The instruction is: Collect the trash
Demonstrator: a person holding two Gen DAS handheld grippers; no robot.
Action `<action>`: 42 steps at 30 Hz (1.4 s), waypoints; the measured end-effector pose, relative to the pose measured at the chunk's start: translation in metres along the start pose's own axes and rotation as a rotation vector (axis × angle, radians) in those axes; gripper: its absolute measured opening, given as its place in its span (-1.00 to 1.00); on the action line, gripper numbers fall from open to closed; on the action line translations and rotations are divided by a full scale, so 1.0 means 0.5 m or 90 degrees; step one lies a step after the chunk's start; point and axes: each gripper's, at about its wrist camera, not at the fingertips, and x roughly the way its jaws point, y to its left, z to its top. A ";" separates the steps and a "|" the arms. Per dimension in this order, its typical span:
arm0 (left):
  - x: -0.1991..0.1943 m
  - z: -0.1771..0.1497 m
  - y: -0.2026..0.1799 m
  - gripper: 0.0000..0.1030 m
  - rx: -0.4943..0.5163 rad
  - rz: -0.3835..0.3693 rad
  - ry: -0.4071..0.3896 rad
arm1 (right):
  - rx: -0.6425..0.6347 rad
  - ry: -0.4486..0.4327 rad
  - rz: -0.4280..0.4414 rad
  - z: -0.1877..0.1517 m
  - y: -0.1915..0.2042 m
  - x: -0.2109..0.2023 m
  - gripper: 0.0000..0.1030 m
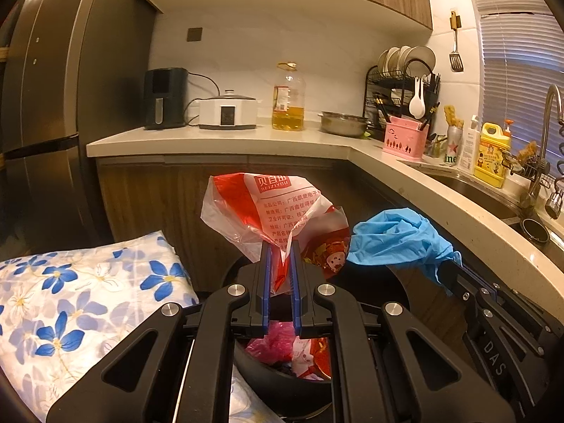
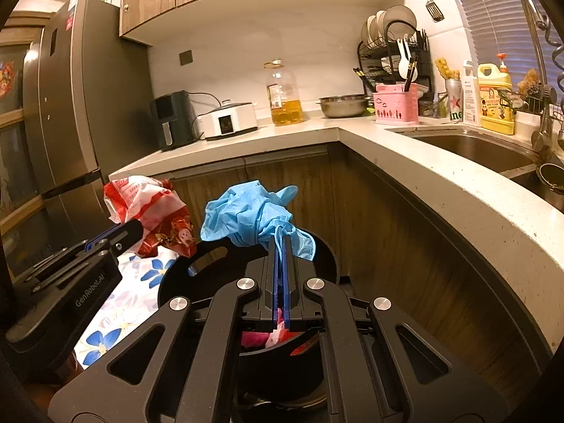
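My left gripper (image 1: 280,246) is shut on a crumpled red and white plastic wrapper (image 1: 268,208) and holds it above a black trash bin (image 1: 278,384). The wrapper also shows in the right wrist view (image 2: 148,204). My right gripper (image 2: 281,239) is shut on a crumpled blue glove (image 2: 246,211), held over the same bin (image 2: 176,275). The glove shows in the left wrist view (image 1: 398,239), to the right of the wrapper. The bin holds pink and red trash (image 1: 282,349).
A cloth with blue flowers (image 1: 70,299) lies left of the bin. An L-shaped counter (image 2: 440,183) runs behind and to the right, with wooden cabinets below. A sink (image 2: 472,148) is at the right. A fridge (image 2: 70,105) stands at the left.
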 end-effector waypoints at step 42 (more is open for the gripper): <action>0.010 -0.004 0.048 0.17 -0.009 0.026 0.001 | -0.006 0.010 -0.004 -0.004 0.011 0.038 0.12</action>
